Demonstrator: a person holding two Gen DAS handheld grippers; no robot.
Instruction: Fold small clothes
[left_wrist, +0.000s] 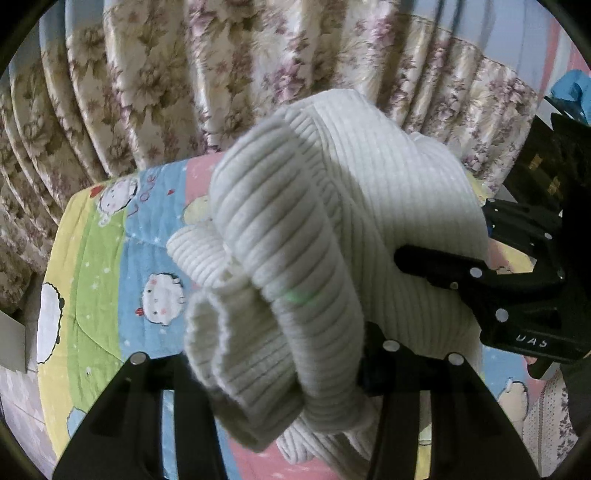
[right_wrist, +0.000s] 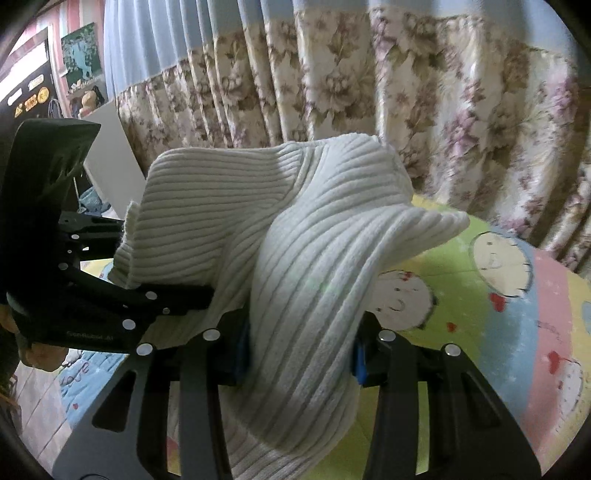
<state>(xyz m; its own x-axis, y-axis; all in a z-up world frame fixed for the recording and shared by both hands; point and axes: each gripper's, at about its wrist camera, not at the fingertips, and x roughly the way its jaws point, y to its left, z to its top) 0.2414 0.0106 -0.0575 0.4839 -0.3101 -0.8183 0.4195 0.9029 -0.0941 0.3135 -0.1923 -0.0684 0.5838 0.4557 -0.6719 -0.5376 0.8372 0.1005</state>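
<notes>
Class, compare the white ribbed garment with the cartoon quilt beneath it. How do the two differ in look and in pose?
1. The white ribbed garment is one plain colour with knitted ridges; the cartoon quilt is printed with cartoon faces on blue, green, yellow and pink panels.
2. The garment hangs bunched, clamped by the left gripper and right gripper; the quilt lies spread flat.

Both are soft fabric.

Bed (left_wrist: 110, 236) under a quilted cartoon cover, panels of yellow, green, blue and pink printed with round white faces, small red hearts and the word "Love", its far edge close against the floral curtain (left_wrist: 155, 74); whether the white ribbed garment (left_wrist: 295, 229) touches it cannot be told.
</notes>
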